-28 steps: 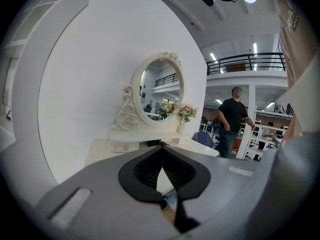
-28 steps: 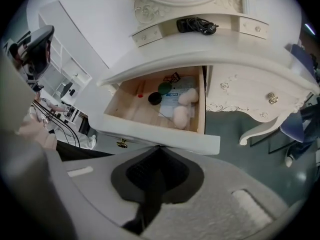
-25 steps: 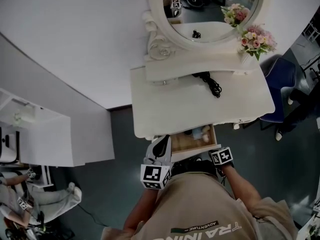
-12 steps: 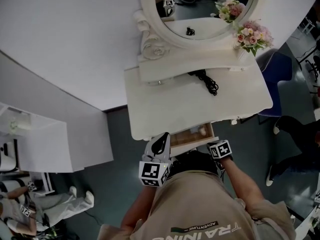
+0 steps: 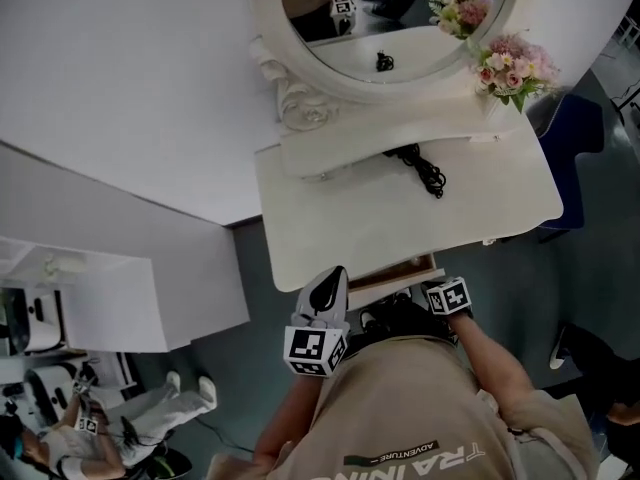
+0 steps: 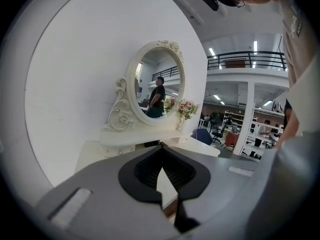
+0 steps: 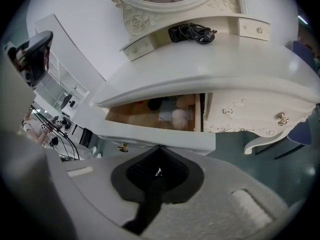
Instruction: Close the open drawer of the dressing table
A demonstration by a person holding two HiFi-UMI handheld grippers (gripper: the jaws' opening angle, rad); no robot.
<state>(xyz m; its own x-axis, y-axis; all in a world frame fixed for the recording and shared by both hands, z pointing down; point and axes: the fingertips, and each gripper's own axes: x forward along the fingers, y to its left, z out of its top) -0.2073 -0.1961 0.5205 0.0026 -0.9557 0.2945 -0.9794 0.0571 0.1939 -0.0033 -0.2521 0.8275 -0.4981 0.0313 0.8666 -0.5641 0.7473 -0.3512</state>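
Note:
The white dressing table [image 5: 350, 223] has its drawer [image 5: 395, 271] out by a narrow strip, showing wood. In the right gripper view the drawer [image 7: 150, 113] is open with a pale round thing [image 7: 178, 117] and a dark item inside. Its white front panel [image 7: 190, 140] carries a brass knob [image 7: 122, 147]. My right gripper [image 7: 159, 148] is shut, its tips right at that front panel. In the head view only its marker cube [image 5: 447, 296] shows. My left gripper [image 5: 328, 280] is shut and empty at the table's front left edge. It [image 6: 161, 146] points over the tabletop toward the mirror [image 6: 160, 91].
A black cable [image 5: 425, 168] lies on the tabletop below the oval mirror [image 5: 390, 18], with pink flowers [image 5: 515, 63] at the right. A white cabinet [image 5: 100, 298] stands to the left and a blue chair [image 5: 575, 128] to the right. A second knob [image 7: 282, 118] sits on the table's right apron.
The drawer has slid in, from well open to a narrow strip. Both grippers moved forward toward the table with it.

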